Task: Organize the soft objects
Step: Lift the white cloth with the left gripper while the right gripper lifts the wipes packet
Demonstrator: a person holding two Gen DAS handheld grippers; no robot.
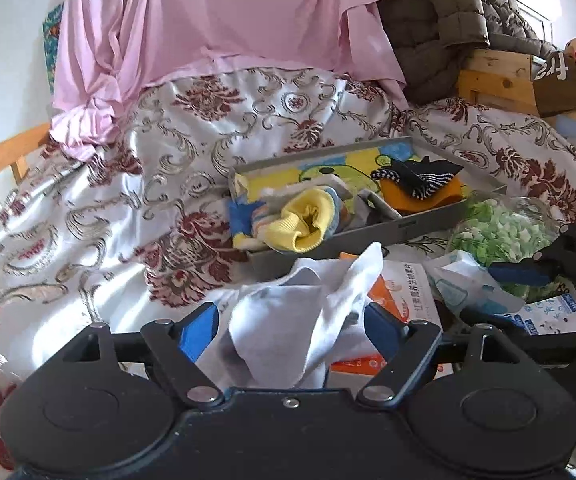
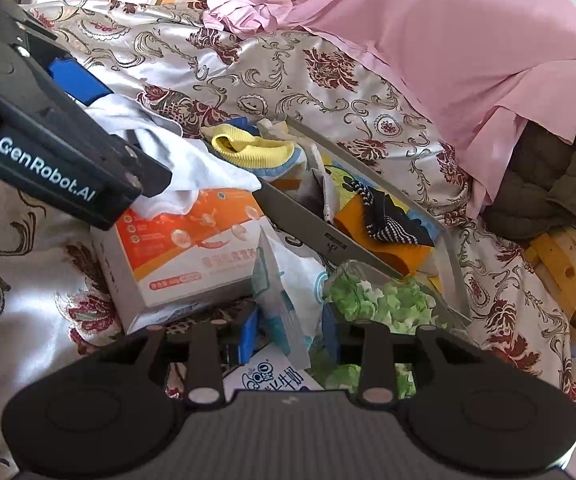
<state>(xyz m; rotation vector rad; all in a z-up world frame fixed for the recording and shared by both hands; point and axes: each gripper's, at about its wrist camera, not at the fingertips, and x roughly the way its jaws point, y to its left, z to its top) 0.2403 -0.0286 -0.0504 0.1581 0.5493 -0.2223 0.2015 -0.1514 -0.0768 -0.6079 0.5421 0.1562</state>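
Bed [image 1: 100, 216] under a silver satin bedspread with dark red floral print carries everything; a pink draped sheet [image 1: 224, 20] hangs over the far side at 12 o'clock.

Grey shallow rectangular tray with a divider [image 1: 367, 232] sits on the bed at mid-frame in the left wrist view. Already in it: a rolled yellow knit sock with blue-striped cuff [image 1: 303, 220] in the near left compartment, and a black-and-white striped sock on a folded orange cloth [image 1: 415, 184] in the right compartment. By these signs the sorting looks partly done.

Orange-and-white cardboard box [image 2: 184, 248] lies just in front of the tray, at 6 o'clock of it. A clear plastic bag of green and white pieces [image 2: 379, 300] lies beside the tray's right end, with a pale blue-printed packet [image 2: 284, 288] between bag and box.

White soft cloth [image 1: 288, 320] is the piece in hand, still outside the tray, draped over the box. It stands between the blue pads of the left gripper [image 1: 288, 332], whose jaws are spread wide and do not press it.

Right gripper [image 2: 288, 336] is narrowly parted around the upright edge of the blue-printed packet; whether its pads pinch it cannot be told.

Left to do, as judged: white cloth into the tray, perhaps the packets too.
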